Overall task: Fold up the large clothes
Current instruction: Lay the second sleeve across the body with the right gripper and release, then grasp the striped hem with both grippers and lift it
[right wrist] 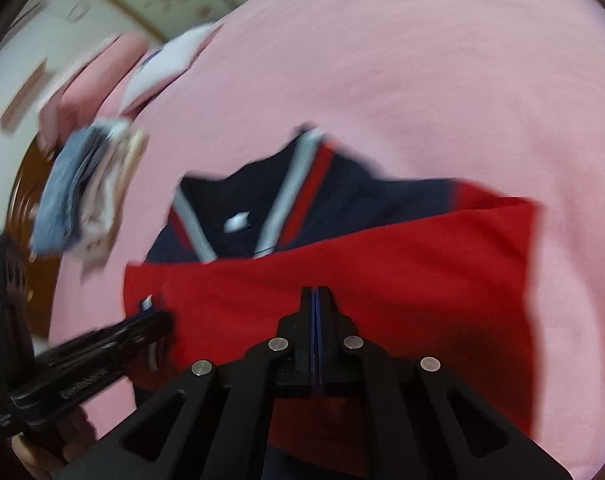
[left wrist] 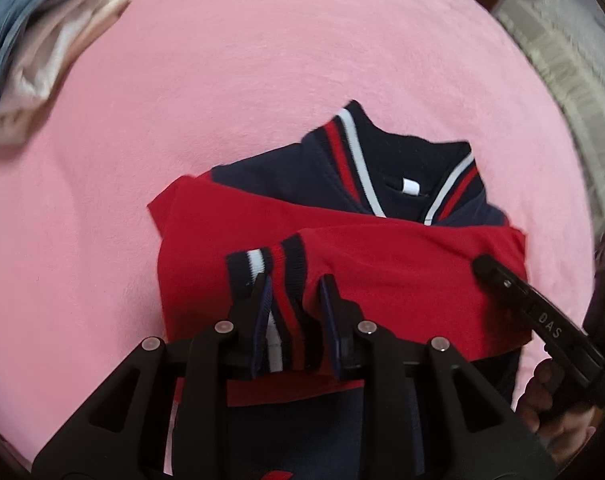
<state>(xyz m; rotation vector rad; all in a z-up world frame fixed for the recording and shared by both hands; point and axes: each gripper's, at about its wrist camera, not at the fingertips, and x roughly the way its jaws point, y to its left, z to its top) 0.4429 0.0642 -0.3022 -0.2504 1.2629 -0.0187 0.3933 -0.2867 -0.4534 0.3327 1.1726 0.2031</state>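
A navy and red jacket [left wrist: 342,248] lies partly folded on a pink bed [left wrist: 302,60], its striped collar [left wrist: 406,172] at the far side and a red sleeve [left wrist: 402,252] laid across the body. The left gripper [left wrist: 294,292] points steeply down at the near edge of the jacket, its jaws closed on the striped cuff [left wrist: 266,264] of the sleeve. The right gripper [right wrist: 315,300] has its jaws pressed fully together with nothing between them, the tip resting over the red sleeve to the right of the cuff. A pile of folded clothes [left wrist: 42,48], blue and pale, sits at the far left of the bed, well apart from the jacket. Pink bedding around the jacket is bare. A hand [left wrist: 550,400] shows behind the right gripper's handle.
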